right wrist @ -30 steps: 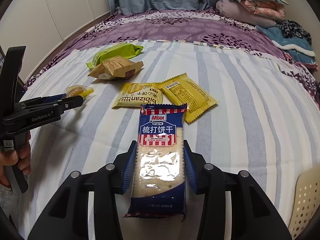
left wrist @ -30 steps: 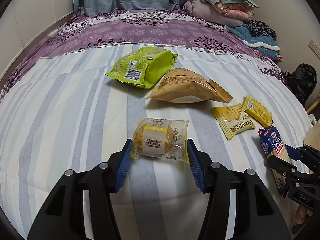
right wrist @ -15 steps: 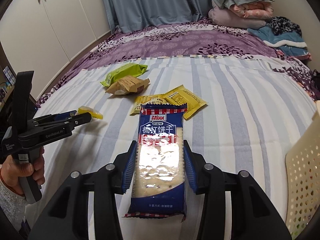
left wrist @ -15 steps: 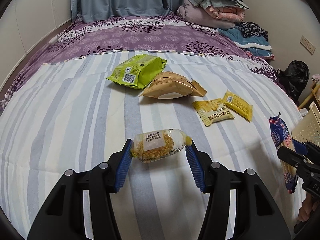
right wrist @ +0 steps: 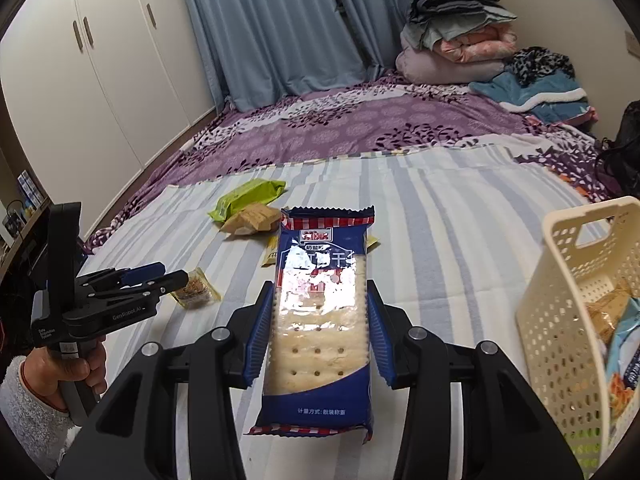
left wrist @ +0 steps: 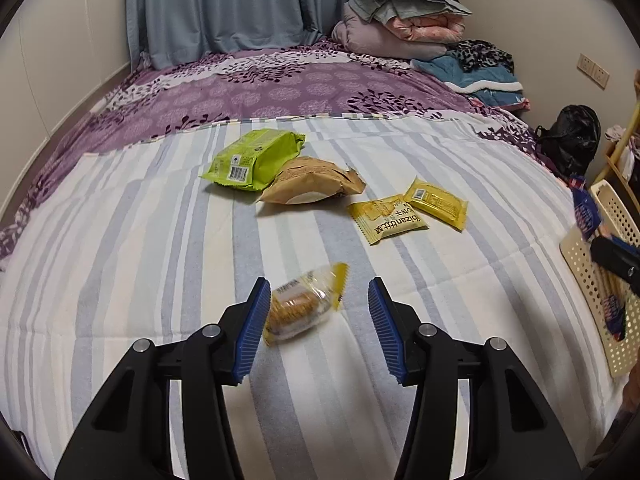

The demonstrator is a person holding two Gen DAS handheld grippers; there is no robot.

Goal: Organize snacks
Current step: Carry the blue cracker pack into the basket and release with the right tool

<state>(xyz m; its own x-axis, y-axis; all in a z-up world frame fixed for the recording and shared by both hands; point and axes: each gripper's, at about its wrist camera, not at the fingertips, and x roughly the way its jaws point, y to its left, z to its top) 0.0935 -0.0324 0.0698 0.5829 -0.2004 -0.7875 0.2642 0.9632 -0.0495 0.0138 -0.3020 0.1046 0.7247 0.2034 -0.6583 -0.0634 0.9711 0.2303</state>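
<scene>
Both jaws of right gripper (right wrist: 318, 294) clamp cracker pack (right wrist: 320, 360), long axis pointing straight ahead.

Home bedroom being shown. Bed (left wrist: 120, 240) being covered by striped sheet and purple floral bedspread (left wrist: 280, 92). Folded quilts and clothes (left wrist: 404, 20) being stacked at far corner. Blue curtains (right wrist: 272, 28) being hung behind bed. White wardrobe doors (right wrist: 80, 60) being seen along left wall. Wall sockets (left wrist: 593, 71) and black bag (left wrist: 572, 140) being seen at right.
</scene>
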